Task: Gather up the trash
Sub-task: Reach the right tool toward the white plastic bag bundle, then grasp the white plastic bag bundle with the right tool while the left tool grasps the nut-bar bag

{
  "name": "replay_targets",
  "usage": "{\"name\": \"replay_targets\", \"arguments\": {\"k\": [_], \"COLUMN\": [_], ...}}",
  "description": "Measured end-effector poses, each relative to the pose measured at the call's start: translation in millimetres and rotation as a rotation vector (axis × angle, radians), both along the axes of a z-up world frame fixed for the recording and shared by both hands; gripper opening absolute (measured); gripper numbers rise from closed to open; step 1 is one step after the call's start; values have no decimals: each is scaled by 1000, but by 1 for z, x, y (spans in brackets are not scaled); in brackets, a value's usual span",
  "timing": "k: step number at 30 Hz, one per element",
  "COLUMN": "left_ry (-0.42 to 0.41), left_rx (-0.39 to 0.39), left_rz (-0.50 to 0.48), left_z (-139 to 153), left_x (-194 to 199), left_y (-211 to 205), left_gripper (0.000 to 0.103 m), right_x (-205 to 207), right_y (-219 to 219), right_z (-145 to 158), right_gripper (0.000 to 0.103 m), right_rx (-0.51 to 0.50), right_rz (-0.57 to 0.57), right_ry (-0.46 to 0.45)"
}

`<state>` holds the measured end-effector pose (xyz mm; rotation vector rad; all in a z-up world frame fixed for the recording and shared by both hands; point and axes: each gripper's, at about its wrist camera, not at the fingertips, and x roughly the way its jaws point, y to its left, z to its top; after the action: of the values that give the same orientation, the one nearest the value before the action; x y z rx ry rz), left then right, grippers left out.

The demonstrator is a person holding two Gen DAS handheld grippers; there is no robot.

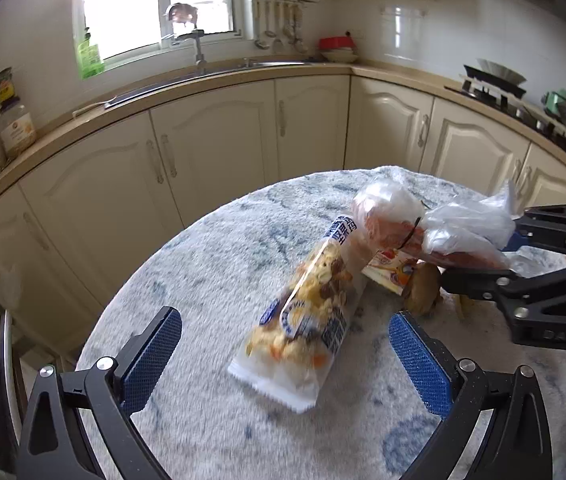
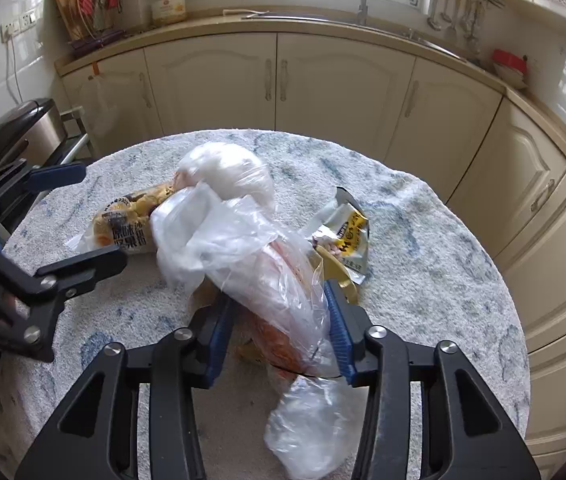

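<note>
A clear plastic bag (image 2: 259, 256) with orange-red contents is clamped between the blue pads of my right gripper (image 2: 279, 300), a little above the round table; it also shows in the left wrist view (image 1: 435, 228). My left gripper (image 1: 283, 324) is open and empty, its pads either side of a clear snack packet (image 1: 303, 320) of yellow and brown pieces lying on the table. That packet shows in the right wrist view (image 2: 127, 224), with my left gripper (image 2: 79, 216) around it. A torn yellow-and-silver wrapper (image 2: 347, 236) lies beyond the bag.
The round table has a fuzzy white-and-blue cloth (image 1: 219, 240). A small orange-and-white carton (image 1: 391, 272) and a brown peel (image 1: 423, 292) lie under the bag. A steel pedal bin (image 2: 23, 136) stands left of the table. Cream cabinets (image 1: 211, 144) and a counter curve behind.
</note>
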<state>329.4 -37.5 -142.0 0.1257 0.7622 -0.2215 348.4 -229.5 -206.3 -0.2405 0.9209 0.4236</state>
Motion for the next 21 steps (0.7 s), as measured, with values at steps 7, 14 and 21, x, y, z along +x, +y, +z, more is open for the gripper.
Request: {"name": "replay_targets", "arguments": {"k": [7, 14, 21], "left_ry": [53, 128, 112], "left_rx": [80, -6, -37], "left_rz": [-87, -151, -127], "left_z": [-19, -27, -30], "left_x": [47, 64, 60], "left_y": [-21, -25, -20], "left_gripper": [80, 30, 27], "right_x": [-4, 5, 11], "right_y": [-4, -1, 8], "right_z": [0, 6, 3], "right_gripper": [36, 40, 30], "right_rx": [50, 82, 100], "right_rz": [3, -8, -11], "right_ry": [9, 8, 26]}}
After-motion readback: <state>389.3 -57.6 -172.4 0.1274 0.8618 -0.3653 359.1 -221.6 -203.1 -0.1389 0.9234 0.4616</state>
